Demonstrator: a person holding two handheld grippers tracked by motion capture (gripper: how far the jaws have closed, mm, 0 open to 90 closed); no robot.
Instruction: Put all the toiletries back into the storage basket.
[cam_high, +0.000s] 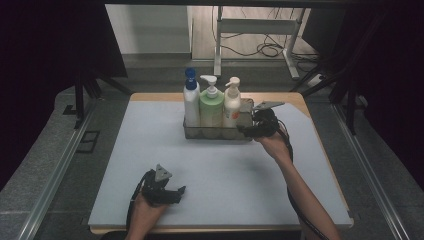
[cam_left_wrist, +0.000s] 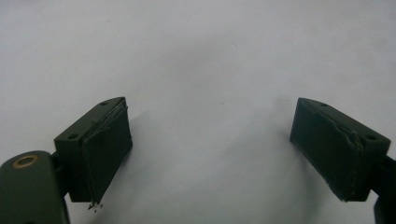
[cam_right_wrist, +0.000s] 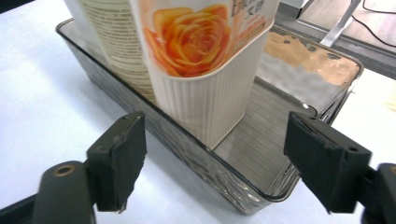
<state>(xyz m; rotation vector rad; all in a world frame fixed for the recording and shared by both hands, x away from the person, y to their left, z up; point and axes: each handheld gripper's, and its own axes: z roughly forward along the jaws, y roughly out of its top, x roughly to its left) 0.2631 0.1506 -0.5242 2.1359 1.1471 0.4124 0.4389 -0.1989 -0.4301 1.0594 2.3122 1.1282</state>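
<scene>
A clear plastic tray stands at the back middle of the pale mat and holds three pump bottles: a white one with a blue cap, a green one and a cream one with an orange rose label. My right gripper is open at the tray's right end. In the right gripper view its jaws straddle the tray's near corner, with the rose bottle just behind. My left gripper rests open near the front edge, nothing between its jaws.
The tray's right end is bare behind the rose bottle. The pale mat covers a wooden table. Metal rails run along both sides, and a white stand with cables sits on the floor beyond the table.
</scene>
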